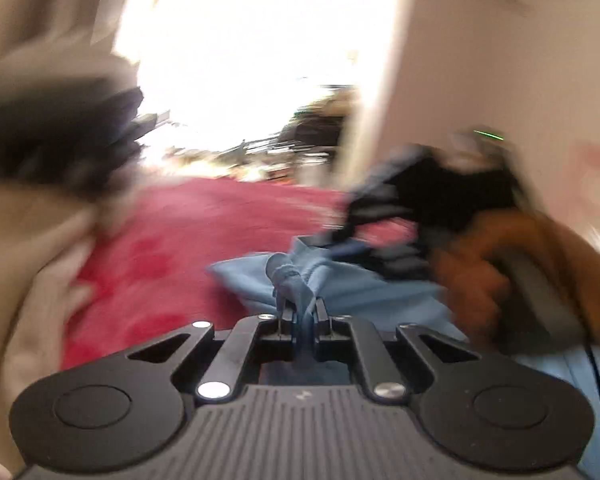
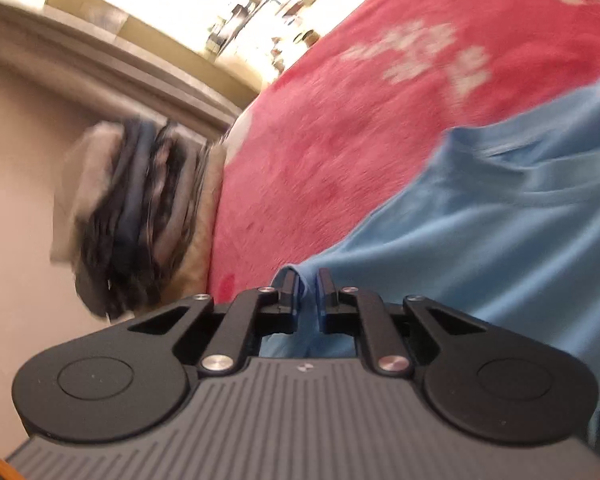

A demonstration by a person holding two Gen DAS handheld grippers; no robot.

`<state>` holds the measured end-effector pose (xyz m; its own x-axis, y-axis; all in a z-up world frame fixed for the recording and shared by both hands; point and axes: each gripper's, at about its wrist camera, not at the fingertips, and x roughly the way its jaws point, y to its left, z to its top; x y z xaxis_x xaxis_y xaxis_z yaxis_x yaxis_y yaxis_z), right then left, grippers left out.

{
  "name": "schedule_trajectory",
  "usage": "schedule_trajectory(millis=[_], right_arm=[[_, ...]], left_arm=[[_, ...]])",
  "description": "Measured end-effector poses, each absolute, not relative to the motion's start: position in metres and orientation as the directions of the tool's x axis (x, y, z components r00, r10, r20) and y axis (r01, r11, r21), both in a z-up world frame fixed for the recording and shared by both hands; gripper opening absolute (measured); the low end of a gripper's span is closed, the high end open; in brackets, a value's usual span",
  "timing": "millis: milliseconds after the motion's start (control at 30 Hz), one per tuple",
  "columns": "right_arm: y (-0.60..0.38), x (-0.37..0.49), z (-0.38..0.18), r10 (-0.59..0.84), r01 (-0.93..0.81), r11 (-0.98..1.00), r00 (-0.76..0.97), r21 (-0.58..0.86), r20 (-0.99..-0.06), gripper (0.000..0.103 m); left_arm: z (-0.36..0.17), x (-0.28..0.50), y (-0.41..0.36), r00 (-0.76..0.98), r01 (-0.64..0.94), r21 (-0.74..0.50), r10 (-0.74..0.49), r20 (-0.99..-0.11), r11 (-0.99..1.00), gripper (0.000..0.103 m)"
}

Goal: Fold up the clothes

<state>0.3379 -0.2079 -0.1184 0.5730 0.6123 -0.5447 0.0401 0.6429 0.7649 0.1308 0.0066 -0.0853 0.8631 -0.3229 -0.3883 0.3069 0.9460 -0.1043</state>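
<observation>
A light blue garment (image 1: 340, 284) lies on a red blanket (image 1: 188, 240). My left gripper (image 1: 303, 308) is shut on a bunched fold of the blue garment that sticks up between its fingers. In the right wrist view the same blue garment (image 2: 480, 216) spreads over the red blanket (image 2: 340, 132) to the right. My right gripper (image 2: 307, 285) is shut on an edge of the blue garment, with cloth pinched between its fingers. The left wrist view also shows the other gripper's dark body (image 1: 440, 196) and a hand (image 1: 484, 276) holding it at the right. Both views are motion-blurred.
A stack of folded dark and grey clothes (image 2: 140, 216) sits at the blanket's left edge. Beige fabric (image 1: 32, 240) and a dark blurred mass (image 1: 52, 136) fill the left of the left wrist view. A bright window area (image 1: 252, 60) lies beyond.
</observation>
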Motion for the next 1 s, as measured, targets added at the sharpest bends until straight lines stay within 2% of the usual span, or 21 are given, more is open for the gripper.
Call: schedule_trajectory(millis=[133,200,233,300,367,467,600,667,800,933,1000], right_arm=[[-0.231,0.334,-0.137,0.632,0.136,0.568,0.559,0.811,-0.537,0.013],[-0.239,0.332,-0.14,0.635,0.156,0.547,0.562,0.822,-0.53,0.024],[-0.242,0.33,-0.14,0.638,0.154,0.539,0.567,0.828,-0.521,0.028],[-0.247,0.329,-0.135,0.642,0.144,0.532,0.574,0.834,-0.509,0.044],[-0.248,0.328,-0.129,0.642,0.128,0.545,0.572,0.829,-0.51,0.052],[-0.241,0.331,-0.12,0.633,0.091,0.613,0.537,0.785,-0.557,0.054],[-0.218,0.331,-0.111,0.584,0.003,0.746,0.478,0.666,-0.657,0.054],[-0.21,0.329,-0.11,0.563,-0.032,0.78,0.472,0.625,-0.678,0.051],[-0.205,0.326,-0.11,0.541,-0.064,0.811,0.461,0.581,-0.704,0.033],[-0.199,0.324,-0.111,0.515,-0.102,0.842,0.446,0.53,-0.732,0.025],[-0.195,0.325,-0.109,0.497,-0.106,0.855,0.45,0.508,-0.742,0.012]], left_arm=[[-0.091,0.122,-0.011,0.836,0.4,-0.005,-0.367,-0.408,0.917,0.015],[-0.092,0.123,-0.011,0.829,0.41,-0.002,-0.374,-0.417,0.912,0.026],[-0.092,0.124,-0.01,0.825,0.414,-0.002,-0.377,-0.421,0.91,0.028],[-0.094,0.125,-0.012,0.816,0.436,0.007,-0.392,-0.425,0.9,0.03],[-0.095,0.126,-0.014,0.805,0.459,0.016,-0.408,-0.43,0.888,0.03],[-0.098,0.126,-0.019,0.787,0.499,0.042,-0.433,-0.439,0.865,0.03],[-0.101,0.123,-0.032,0.778,0.531,0.111,-0.431,-0.457,0.84,0.035],[-0.103,0.122,-0.038,0.775,0.541,0.142,-0.426,-0.467,0.829,0.037],[-0.105,0.123,-0.042,0.787,0.513,0.163,-0.386,-0.481,0.843,0.036],[-0.106,0.127,-0.044,0.803,0.464,0.168,-0.334,-0.493,0.87,0.034],[-0.107,0.129,-0.044,0.81,0.439,0.17,-0.307,-0.499,0.882,0.02]])
